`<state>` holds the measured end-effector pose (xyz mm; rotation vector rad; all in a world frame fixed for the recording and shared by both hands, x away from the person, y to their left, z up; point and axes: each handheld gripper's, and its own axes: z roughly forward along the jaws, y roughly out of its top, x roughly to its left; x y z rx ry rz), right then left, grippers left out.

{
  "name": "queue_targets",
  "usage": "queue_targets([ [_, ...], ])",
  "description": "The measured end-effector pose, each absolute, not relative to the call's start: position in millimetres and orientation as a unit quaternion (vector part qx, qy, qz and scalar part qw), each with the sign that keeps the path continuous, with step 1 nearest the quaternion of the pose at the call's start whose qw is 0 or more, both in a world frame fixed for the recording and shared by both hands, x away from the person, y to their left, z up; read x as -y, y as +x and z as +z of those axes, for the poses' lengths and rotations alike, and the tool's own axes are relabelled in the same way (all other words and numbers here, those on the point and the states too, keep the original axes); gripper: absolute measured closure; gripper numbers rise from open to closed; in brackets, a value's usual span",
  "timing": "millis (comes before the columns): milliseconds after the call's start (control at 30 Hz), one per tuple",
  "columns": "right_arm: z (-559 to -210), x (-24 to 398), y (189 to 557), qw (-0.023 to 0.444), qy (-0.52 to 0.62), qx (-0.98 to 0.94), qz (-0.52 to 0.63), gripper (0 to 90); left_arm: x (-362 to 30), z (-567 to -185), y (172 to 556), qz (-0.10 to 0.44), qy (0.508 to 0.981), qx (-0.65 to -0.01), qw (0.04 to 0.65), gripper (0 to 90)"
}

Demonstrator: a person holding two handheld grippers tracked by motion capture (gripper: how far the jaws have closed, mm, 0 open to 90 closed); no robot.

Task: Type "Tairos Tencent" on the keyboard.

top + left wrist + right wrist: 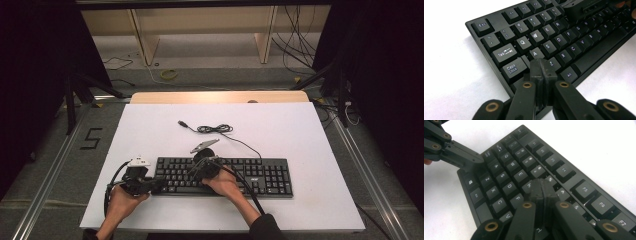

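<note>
Black keyboard [222, 176] flat on white tabletop [300, 130]; left hand-held gripper [541, 66] and right hand-held gripper [541, 187], jaws pressed together, tips poised as key-pressing points.

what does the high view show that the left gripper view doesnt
High view alone: the whole white table, the full keyboard with its number pad, its cable coiled behind it, and both hands, the left gripper at the keyboard's left end, the right gripper over its middle.

Left gripper view alone: readable key legends such as Caps Lock, with the shut fingers of that gripper down by the Z key.

Both: the black keyboard on the white surface, with the other gripper over the keys.
</note>
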<state>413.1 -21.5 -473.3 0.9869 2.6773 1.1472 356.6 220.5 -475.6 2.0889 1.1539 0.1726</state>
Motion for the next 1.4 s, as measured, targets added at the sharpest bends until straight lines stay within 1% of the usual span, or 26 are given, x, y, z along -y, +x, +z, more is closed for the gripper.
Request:
queue_targets([
  [200,-474.2,21.0,412.9,0.033,0.32,-0.871,0.372,90.0,-220.3,-476.4,356.8,0.065,0.814,-0.447,0.365,89.0],
  [333,-476.8,21.2,414.1,0.033,0.322,-0.872,0.367,90.0,-224.9,-480.6,360.4,0.047,0.804,-0.459,0.375,89.1],
  [433,-477.1,21.3,414.5,0.032,0.325,-0.871,0.367,90.0,-221.6,-479.1,358.0,0.057,0.813,-0.45,0.365,89.2],
  [667,-475.1,21.9,414.0,0.029,0.33,-0.869,0.366,90.0,-220.0,-478.5,357.8,0.056,0.812,-0.45,0.367,89.1],
  [933,-460.1,33.1,410.8,0.031,0.33,-0.852,0.404,89.7,-221.0,-467.8,355.2,0.064,0.799,-0.445,0.399,88.2],
  [1033,-455.6,37.4,409.4,0.032,0.332,-0.849,0.41,89.2,-220.0,-466.2,355.0,0.064,0.799,-0.443,0.402,86.5],
  [1233,-452.9,46.1,407.2,0.034,0.334,-0.845,0.416,87.2,-219.5,-466.3,356.3,0.064,0.795,-0.441,0.411,79.9],
  [1400,-451.3,53.2,404.0,0.034,0.336,-0.842,0.421,81.5,-218.5,-465.9,357.0,0.059,0.793,-0.436,0.422,70.8],
])
